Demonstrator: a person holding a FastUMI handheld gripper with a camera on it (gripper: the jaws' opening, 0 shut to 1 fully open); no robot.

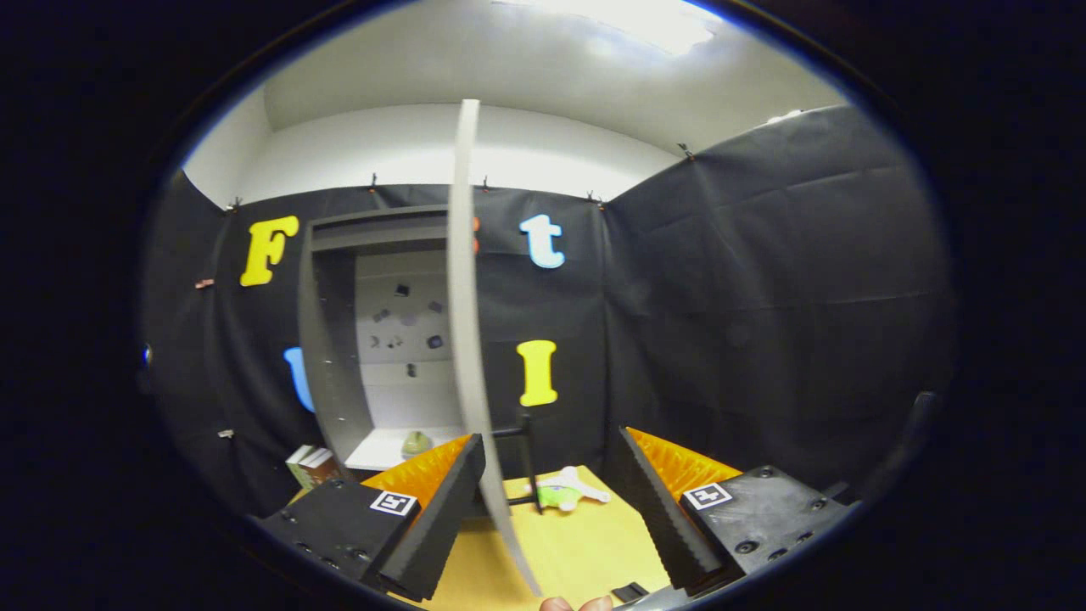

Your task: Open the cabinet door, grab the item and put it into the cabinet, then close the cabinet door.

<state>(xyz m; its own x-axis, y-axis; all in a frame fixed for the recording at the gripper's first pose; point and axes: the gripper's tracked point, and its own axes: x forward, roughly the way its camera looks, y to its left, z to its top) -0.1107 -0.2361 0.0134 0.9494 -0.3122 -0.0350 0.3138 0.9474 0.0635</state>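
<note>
Gripper view
Gripper (551, 509): fingers spread wide, gripping nothing.
Cabinet door (467, 339): swung open, seen edge-on, its thin edge rising between the fingers, close beside the left one.
Cabinet (339, 339): open, beyond the left finger; a small greenish item (417, 443) sits on its bottom shelf.
Table (577, 552): a green-and-white toy (567, 493) lies ahead between the fingers.
Books (310, 463): beside the cabinet's foot.
</note>
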